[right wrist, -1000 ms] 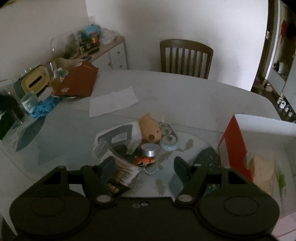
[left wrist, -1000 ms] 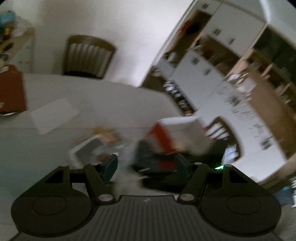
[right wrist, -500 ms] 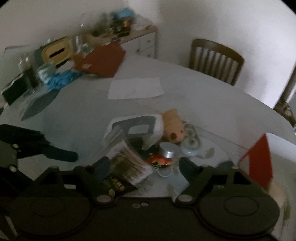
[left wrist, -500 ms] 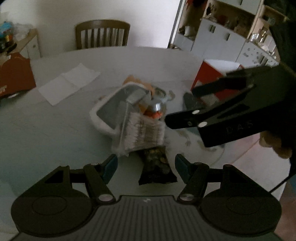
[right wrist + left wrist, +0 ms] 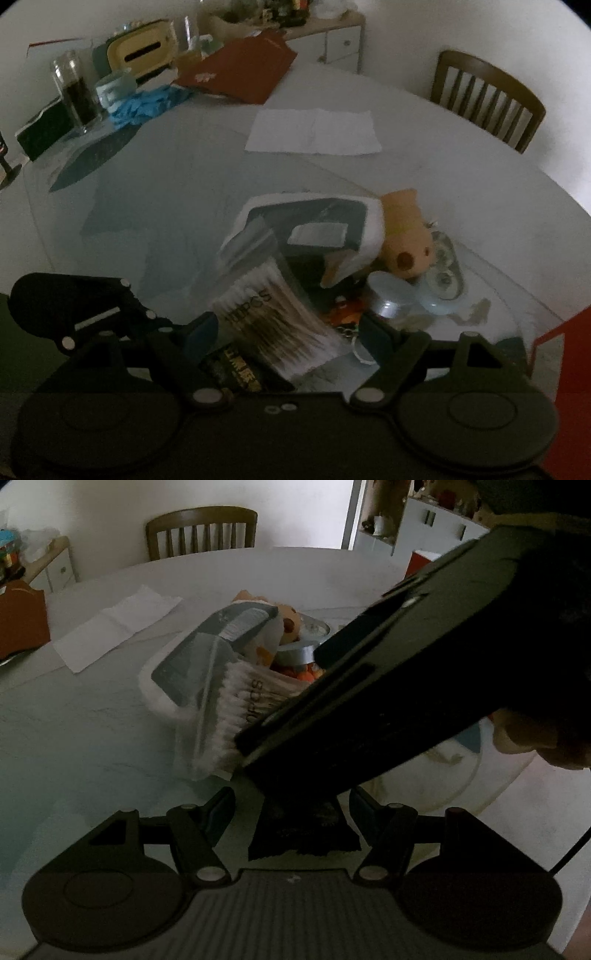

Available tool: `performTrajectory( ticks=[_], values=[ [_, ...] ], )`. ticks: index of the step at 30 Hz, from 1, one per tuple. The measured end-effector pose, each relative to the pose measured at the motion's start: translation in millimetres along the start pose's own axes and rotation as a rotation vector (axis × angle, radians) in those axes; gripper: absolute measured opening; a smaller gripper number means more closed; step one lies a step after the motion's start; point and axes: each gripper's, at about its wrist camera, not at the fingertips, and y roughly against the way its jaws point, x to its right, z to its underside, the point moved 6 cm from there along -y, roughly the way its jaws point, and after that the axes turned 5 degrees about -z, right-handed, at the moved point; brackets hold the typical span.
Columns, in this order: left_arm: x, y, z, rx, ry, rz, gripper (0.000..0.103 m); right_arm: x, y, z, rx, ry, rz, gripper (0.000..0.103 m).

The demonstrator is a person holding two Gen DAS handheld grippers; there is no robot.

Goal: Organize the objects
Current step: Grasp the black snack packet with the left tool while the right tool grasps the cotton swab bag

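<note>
Though blurred, the cotton swab bag (image 5: 273, 325) looks clear, crinkled.

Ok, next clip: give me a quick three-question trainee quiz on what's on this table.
1. True or false: the dark snack packet lies between the fingers of the left gripper.
2. Pick one. The plush toy lies right next to: A) the sheet of paper, B) the silver-lidded tin, C) the red folder.
3. What piece of furniture stands at the far edge of the table?

Key: 1 true. 2 B. 3 a wooden chair.
</note>
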Motion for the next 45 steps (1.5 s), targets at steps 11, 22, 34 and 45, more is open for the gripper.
performTrajectory(
  ticks=[11,22,34,45],
  values=[
    [3.7,-9.4,-3.0,0.028,0.009,-0.077,0.043,-3.4,-2.6,2.8,-0.003,0.025,-0.017,0.047],
    [10.2,6.0,6.3,0.000,0.026,-0.076,0.036,-3.6,15.6,10.2,0.045,-0.007,-0.035,0.018],
    [2.2,46.4,7.2,0.004,0.120,-0.086,0.036,15.4,85.0,33.8,0.142,-0.099,-0.010,0.016],
    [42.8,72.7,-43.3,0.079,0.088,-0.044,0.036,57.4,163.7,65.6,0.242,-0.197,0.086,0.016]
  ],
)
